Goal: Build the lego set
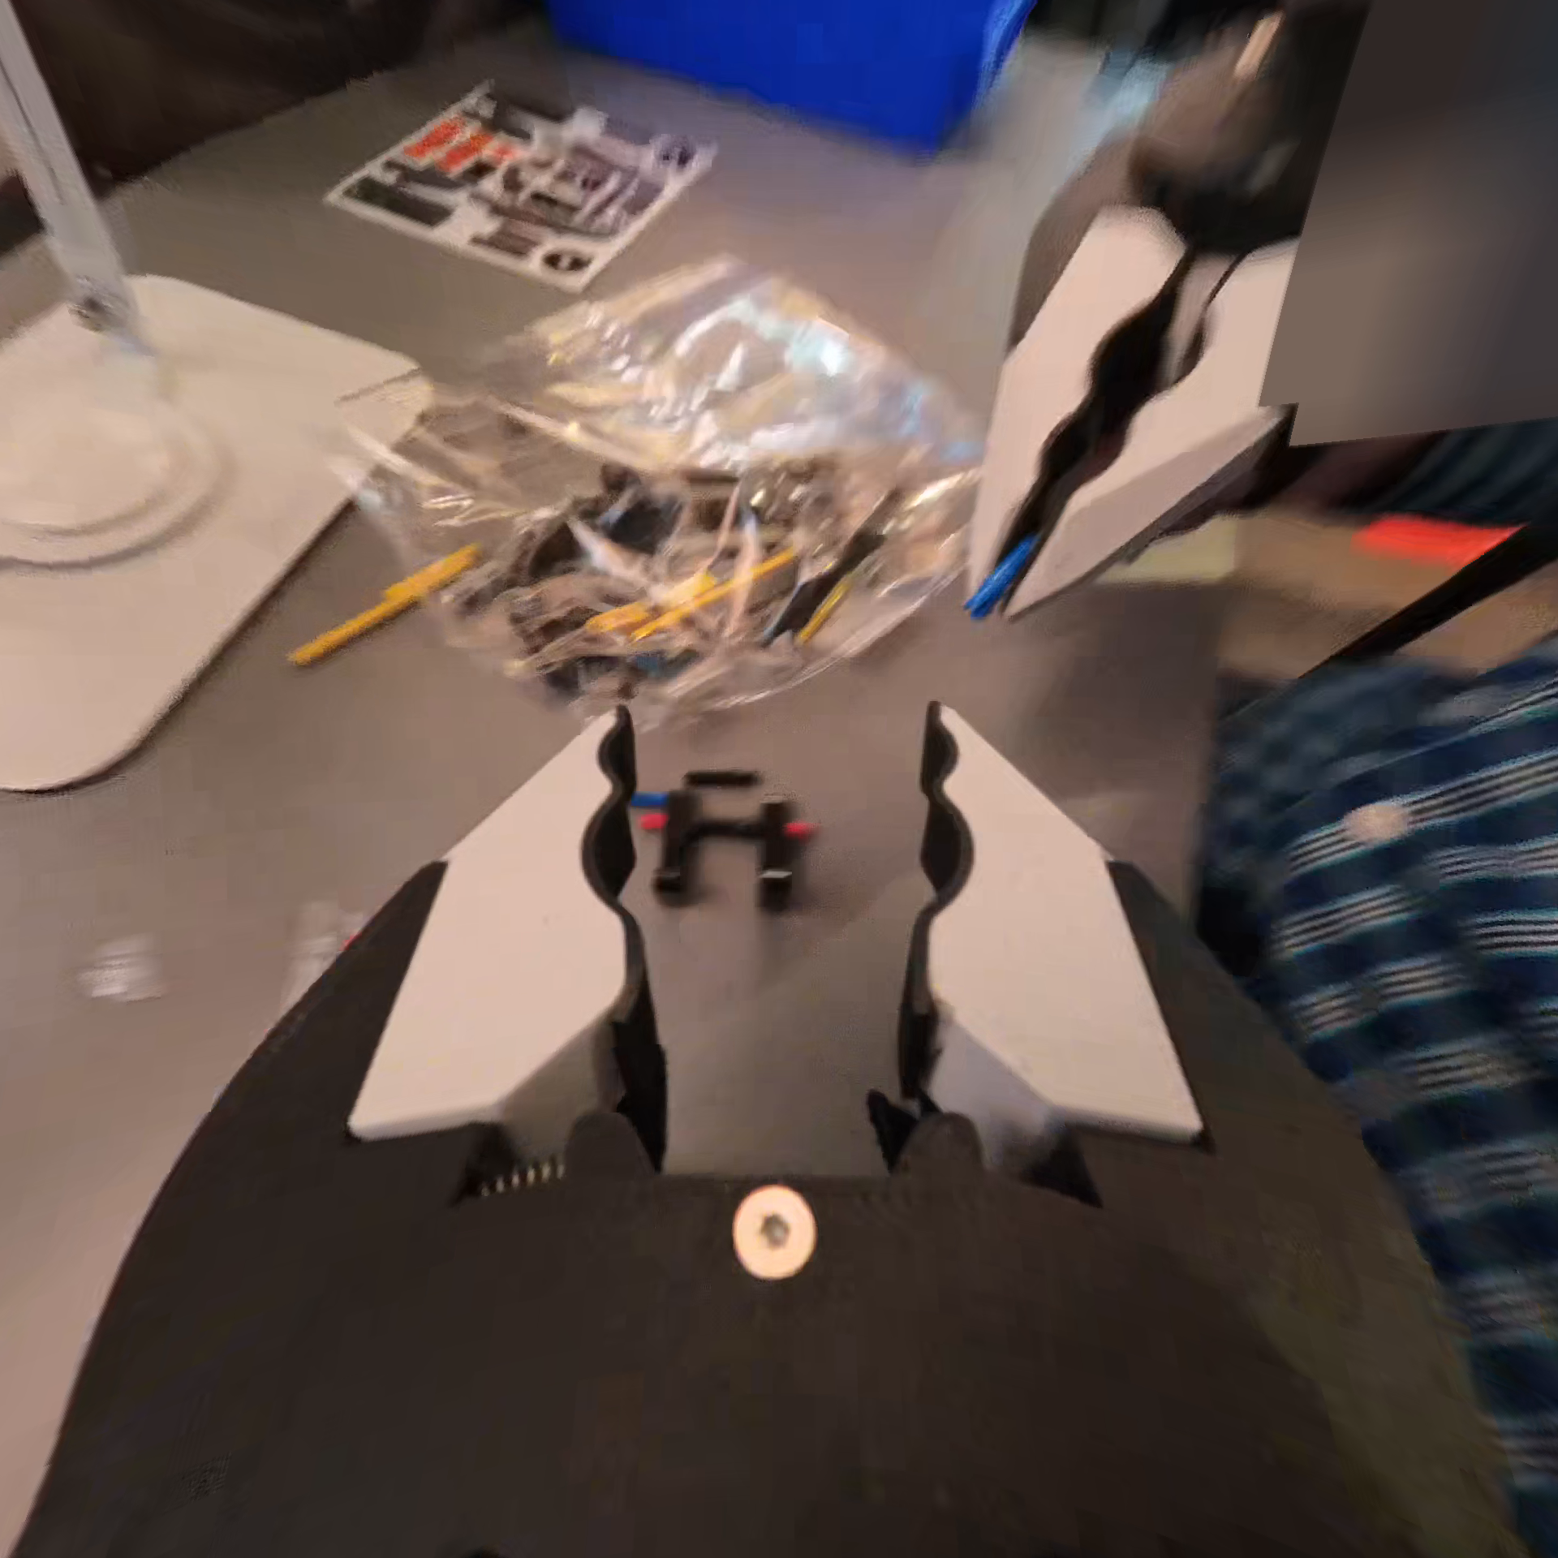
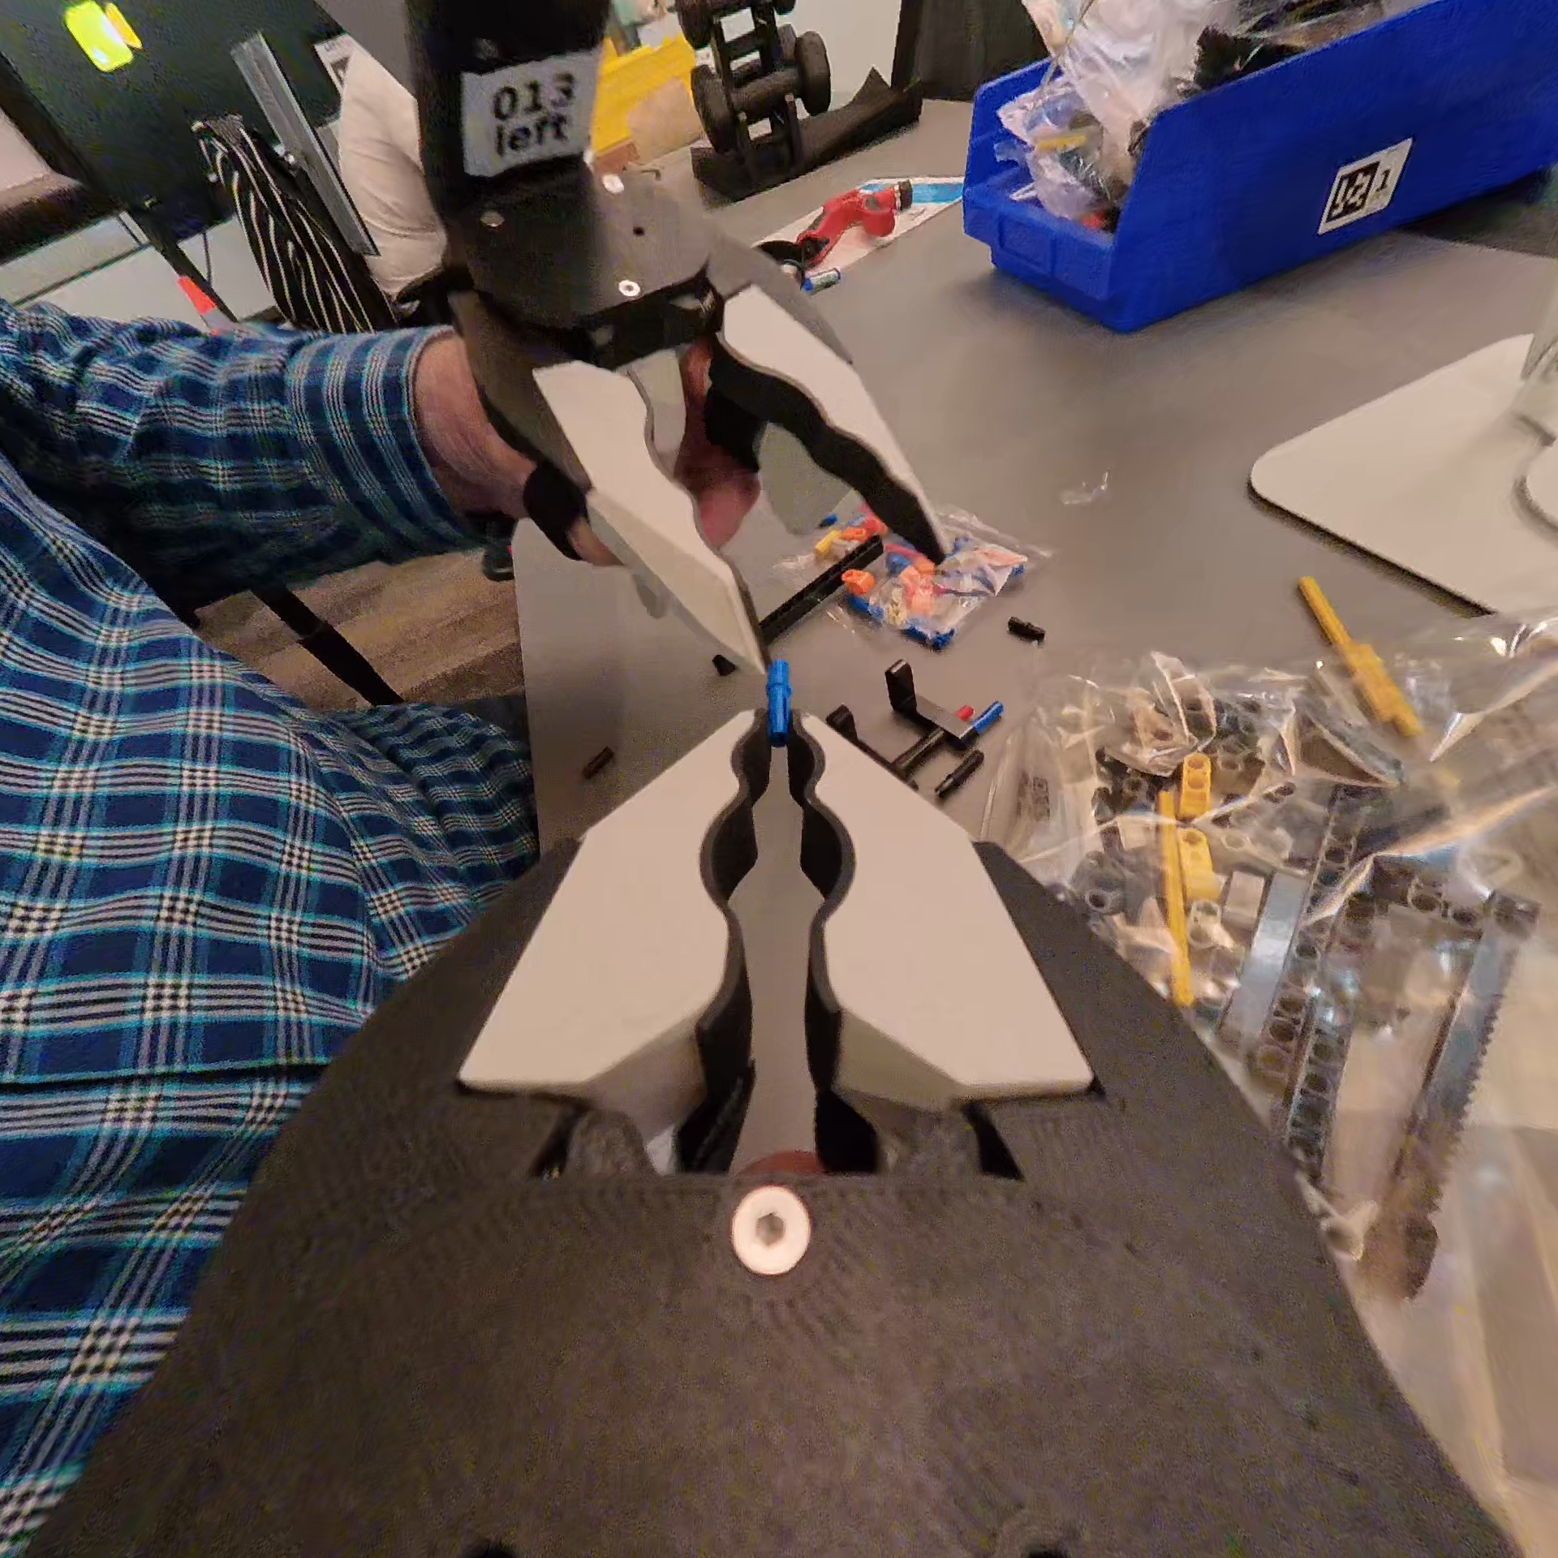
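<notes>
- Lego assembly (image 1: 727,839), black with red and blue pins, lies on the grey counter (image 1: 253,843) just ahead of the left gripper (image 1: 776,717), whose fingers are spread wide and empty.
- Right gripper (image 2: 780,725) pinches a blue pin (image 2: 777,701) at its fingertips, above the counter.
- Clear bag (image 2: 1265,843) of parts lies near the assembly.

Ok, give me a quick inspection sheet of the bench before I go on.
Surface: grey table, in use.
Job's things: black frame assembly flat on table; blue pin in right gripper.
Clutter: large clear parts bag, small bag of coloured pieces, loose yellow axle, sticker sheet.
Grippers: left gripper open over the assembly; right shut on pin.
Cables: nothing seen.
Surroundings: blue bin, white stand base.
</notes>
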The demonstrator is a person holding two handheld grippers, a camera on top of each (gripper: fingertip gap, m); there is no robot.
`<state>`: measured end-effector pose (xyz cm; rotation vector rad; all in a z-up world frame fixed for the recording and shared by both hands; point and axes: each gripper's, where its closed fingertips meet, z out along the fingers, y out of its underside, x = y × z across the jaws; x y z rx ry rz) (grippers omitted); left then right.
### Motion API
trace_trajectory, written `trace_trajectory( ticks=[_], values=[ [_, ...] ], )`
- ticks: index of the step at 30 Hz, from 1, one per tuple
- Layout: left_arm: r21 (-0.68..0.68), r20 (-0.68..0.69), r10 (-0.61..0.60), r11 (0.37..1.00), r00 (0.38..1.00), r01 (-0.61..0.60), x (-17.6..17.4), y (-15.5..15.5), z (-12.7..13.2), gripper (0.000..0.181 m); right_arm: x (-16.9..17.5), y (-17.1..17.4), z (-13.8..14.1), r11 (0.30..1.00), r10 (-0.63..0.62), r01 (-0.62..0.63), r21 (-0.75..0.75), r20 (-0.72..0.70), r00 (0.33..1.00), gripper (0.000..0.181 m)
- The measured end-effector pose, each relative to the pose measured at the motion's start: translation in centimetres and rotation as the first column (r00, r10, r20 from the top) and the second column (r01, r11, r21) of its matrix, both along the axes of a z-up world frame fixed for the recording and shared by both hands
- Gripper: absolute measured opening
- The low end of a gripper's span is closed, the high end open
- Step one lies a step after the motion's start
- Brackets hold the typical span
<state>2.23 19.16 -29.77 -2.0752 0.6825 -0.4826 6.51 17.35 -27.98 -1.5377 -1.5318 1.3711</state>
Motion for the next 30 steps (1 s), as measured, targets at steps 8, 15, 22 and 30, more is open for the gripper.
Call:
trace_trajectory(
  ticks=[8,15,22,30],
  values=[
    [-0.127,-0.418,-0.040,0.992,0.908,-0.015,-1.2,0.7,-6.6,0.061,0.3,-0.2,-1.4,0.998,0.008,-0.011,0.064,0.049,0.999,0.001],
    [-0.182,-0.451,-0.051,0.983,0.891,-0.036,-1.7,0.3,-7.4,0.020,0.5,0.1,-1.9,0.998,-0.001,-0.003,0.069,0.054,0.999,0.001],
    [-0.159,-0.420,-0.019,0.986,0.907,-0.053,-1.6,0.4,-6.8,0.036,0.4,0.3,-3.0,0.996,-0.018,0.009,0.094,0.095,0.995,0.001],
    [-0.219,-0.494,-0.071,0.975,0.867,-0.045,-3.4,1.3,-7.3,0.056,0.4,0.2,-3.2,0.995,-0.008,-0.001,0.096,0.091,0.996,0.001]
  ],
)
